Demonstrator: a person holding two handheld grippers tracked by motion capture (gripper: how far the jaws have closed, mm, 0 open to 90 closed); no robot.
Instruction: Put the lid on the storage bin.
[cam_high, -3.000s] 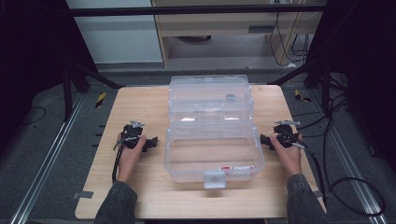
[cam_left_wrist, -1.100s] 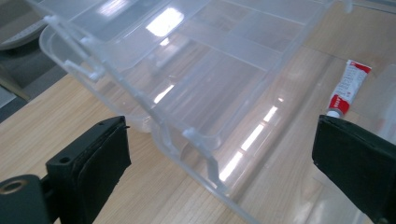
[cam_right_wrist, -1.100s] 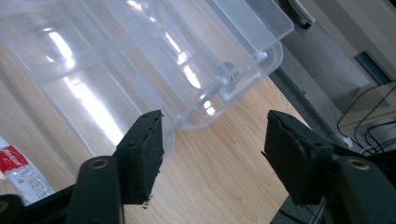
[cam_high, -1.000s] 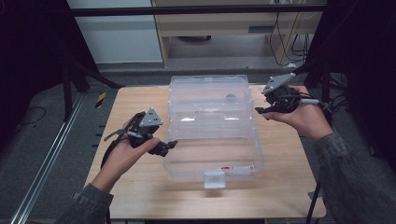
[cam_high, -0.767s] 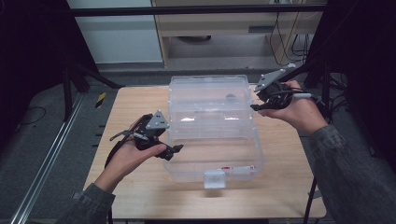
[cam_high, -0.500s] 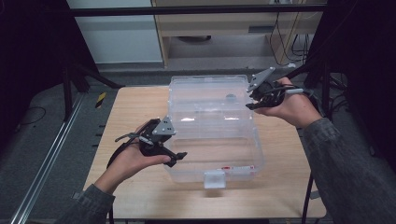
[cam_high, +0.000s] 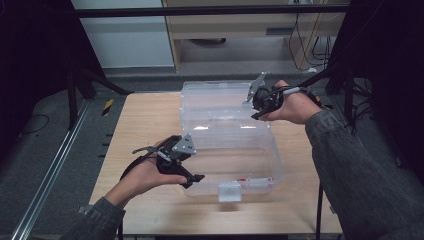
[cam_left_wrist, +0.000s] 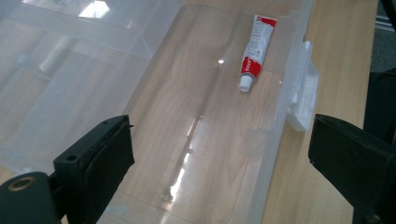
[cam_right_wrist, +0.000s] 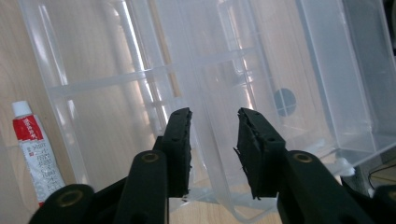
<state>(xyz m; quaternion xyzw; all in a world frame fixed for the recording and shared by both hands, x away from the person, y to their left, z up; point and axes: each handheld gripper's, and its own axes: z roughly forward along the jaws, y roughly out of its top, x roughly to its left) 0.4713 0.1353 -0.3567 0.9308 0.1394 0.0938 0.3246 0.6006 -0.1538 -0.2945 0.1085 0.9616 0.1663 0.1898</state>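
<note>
A clear plastic box (cam_high: 274, 150) lies open on the wooden table, its lid (cam_high: 215, 95) folded back behind it. Inside, near the front wall, lies a red and white tube (cam_high: 252, 178) (cam_left_wrist: 254, 44) (cam_right_wrist: 35, 149). A white latch (cam_left_wrist: 301, 98) sits on the front wall. My left gripper (cam_high: 192, 174) (cam_left_wrist: 219, 154) hovers over the box's front left corner, open wide, with nothing held. My right gripper (cam_high: 256, 107) (cam_right_wrist: 215, 135) is at the lid's right side. Its jaws have just been closing and stand a little apart, with a clear wall of the lid between them and the pads not pressing on it.
The table (cam_high: 145, 125) has bare wood left of the box and a narrow strip in front. Black frame posts (cam_high: 75, 75) stand at both sides. A cabinet (cam_high: 240, 30) stands behind the table, and cables (cam_high: 305, 35) hang at the back right.
Both hands have come in from the table's sides. The left gripper moved right to the box's front left corner. The right gripper moved left onto the lid, and its jaws narrowed.
</note>
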